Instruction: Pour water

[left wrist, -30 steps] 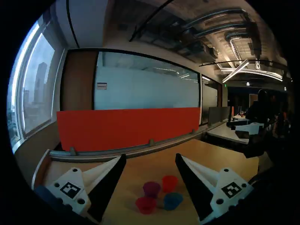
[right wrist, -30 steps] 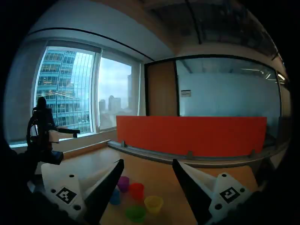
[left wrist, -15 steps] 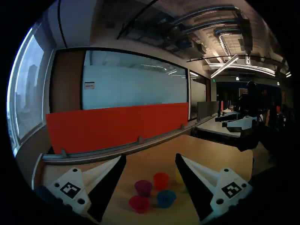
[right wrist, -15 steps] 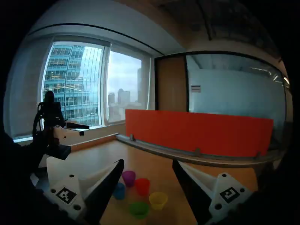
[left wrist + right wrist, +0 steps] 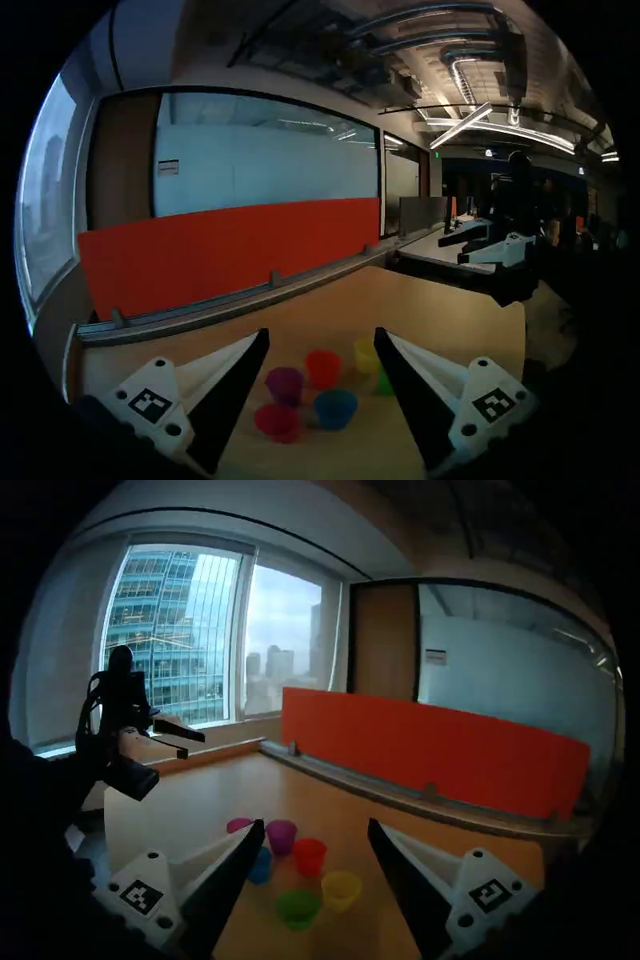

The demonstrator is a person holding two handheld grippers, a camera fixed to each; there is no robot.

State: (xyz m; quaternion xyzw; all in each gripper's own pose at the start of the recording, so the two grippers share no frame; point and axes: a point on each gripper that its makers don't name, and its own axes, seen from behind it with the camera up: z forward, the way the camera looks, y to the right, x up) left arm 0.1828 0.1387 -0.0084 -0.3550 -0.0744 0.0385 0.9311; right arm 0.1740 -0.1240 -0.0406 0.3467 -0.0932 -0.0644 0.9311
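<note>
Left gripper view first: the left tongs point(image 5: 319, 331) hang spread wide, pinching nothing, over the pale wooden desk point(image 5: 448, 308). Framed between the two fingers, just ahead of the tips, sits a tight huddle of small plastic cups: purple cup point(image 5: 285, 384), orange-red cup point(image 5: 323, 368), yellow cup point(image 5: 366, 354), blue cup point(image 5: 335, 408), crimson cup point(image 5: 277, 421) nearest, and a green cup point(image 5: 385, 382) half tucked behind one finger. Whether any of them holds water, I cannot tell. The danger, as I judge it: cups this light and this crowded mean a finger reaching for one could knock over its neighbour.

Over to the right gripper view: the right tongs point(image 5: 315, 822) are spread and empty too, with the same huddle between the fingers and ahead of them. The green cup point(image 5: 298, 907) is nearest, the yellow cup point(image 5: 341, 890) just beside it. That gap looks wider than a single cup, so closing could trap two. Squeeze too hard and a flimsy wall may buckle and spill, and pouring into so small a mouth could easily miss.
</note>
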